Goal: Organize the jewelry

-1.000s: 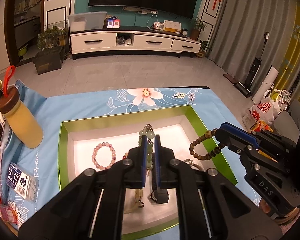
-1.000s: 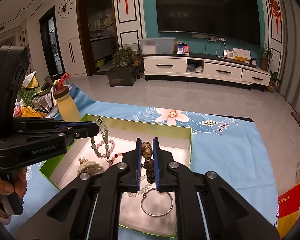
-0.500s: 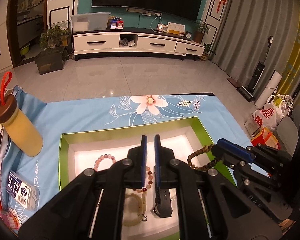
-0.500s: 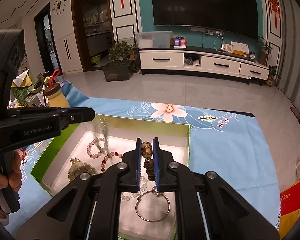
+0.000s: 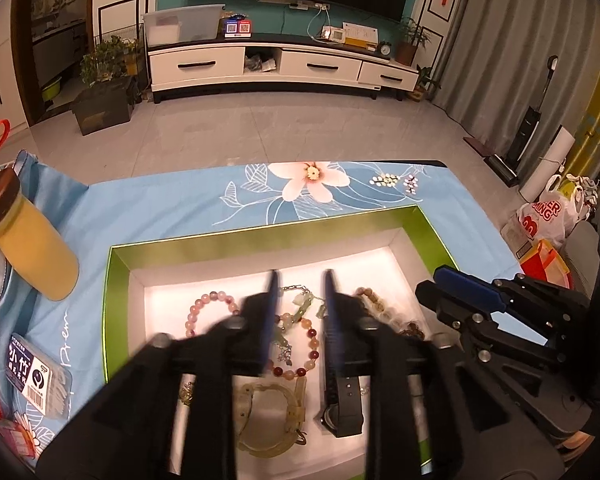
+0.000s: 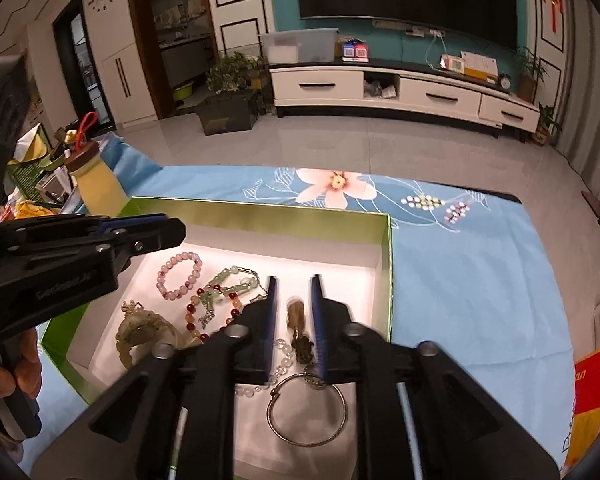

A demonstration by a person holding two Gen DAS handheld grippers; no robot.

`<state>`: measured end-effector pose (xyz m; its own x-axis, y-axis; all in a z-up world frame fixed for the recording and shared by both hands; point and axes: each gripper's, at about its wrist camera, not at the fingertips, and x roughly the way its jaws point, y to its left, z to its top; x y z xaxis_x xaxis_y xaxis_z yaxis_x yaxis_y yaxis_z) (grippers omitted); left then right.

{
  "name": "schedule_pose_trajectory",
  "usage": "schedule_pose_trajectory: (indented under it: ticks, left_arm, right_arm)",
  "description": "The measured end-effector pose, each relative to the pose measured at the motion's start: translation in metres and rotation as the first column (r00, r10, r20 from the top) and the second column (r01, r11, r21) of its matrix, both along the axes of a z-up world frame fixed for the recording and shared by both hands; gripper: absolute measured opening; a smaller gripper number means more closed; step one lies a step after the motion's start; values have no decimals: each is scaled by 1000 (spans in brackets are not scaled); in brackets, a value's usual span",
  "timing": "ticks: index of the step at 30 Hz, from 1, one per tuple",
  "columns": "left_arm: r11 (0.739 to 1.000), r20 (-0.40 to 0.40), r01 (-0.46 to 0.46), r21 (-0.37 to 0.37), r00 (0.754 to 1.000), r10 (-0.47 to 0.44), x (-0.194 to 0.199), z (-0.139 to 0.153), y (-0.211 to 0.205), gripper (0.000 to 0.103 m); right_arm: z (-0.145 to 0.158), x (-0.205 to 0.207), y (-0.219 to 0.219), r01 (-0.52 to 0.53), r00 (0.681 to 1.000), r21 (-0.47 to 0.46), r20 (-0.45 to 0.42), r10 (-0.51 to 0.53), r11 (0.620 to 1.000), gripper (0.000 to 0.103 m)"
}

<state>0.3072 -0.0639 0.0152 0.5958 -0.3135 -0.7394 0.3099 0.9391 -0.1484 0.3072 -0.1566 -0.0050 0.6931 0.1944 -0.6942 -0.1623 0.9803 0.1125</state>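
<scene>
Two black hand-held grippers hover over a green-rimmed, white-lined tray (image 5: 120,280) on a blue floral cloth (image 5: 160,208). The left gripper (image 5: 300,280), jaws opening and empty, hangs above a green jade bead necklace (image 5: 300,308) lying at tray centre. At its three o'clock, the right gripper (image 6: 294,284), jaws opening, straddles a brown wooden bead bracelet (image 6: 296,314).

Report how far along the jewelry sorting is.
Done: the pink bracelet, green necklace, jade bangle, watch and silver bangle lie in the green box. In hand: both hand-held grippers are opening over it; the left has nothing between its fingers, while the right has the brown bead string between its fingers, apparently being let go. Left: no jewelry shows outside the box.
</scene>
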Motion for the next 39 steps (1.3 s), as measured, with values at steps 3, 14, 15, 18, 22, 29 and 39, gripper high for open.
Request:
schedule_pose_trajectory:
  ticks: [3, 14, 15, 18, 22, 29, 39]
  left_arm:
    - [1000, 10, -9, 2, 1000, 9, -1, 1, 1, 43]
    - [997, 28, -72, 20, 997, 72, -18, 10, 14, 86]
    - [997, 30, -79, 24, 996, 78, -19, 11, 16, 88]
    - [994, 44, -98, 45, 994, 96, -26, 17, 20, 96]
    - [987, 54, -137, 83, 990, 133, -35, 27, 25, 101]
    - [984, -11, -154, 89, 988, 156, -50, 39, 36, 101]
    - [966, -75, -214, 147, 971, 227, -71, 68, 47, 101]
  right_arm:
    - [-3, 1, -1, 4, 1000, 3, -6, -4, 1000, 19]
    - [3, -10, -4, 11, 1000, -5, -3, -11, 1000, 39]
    - [4, -12, -5, 15, 1000, -11, -3, -15, 1000, 45]
    - [9, -18, -7, 31, 1000, -19, -4, -31, 999, 61]
    - [16, -25, -9, 51, 999, -27, -18, -51, 998, 88]
    - [35, -36, -5, 79, 993, -97, -79, -87, 992, 102]
    - [65, -51, -1, 102, 985, -89, -132, -113, 991, 102]
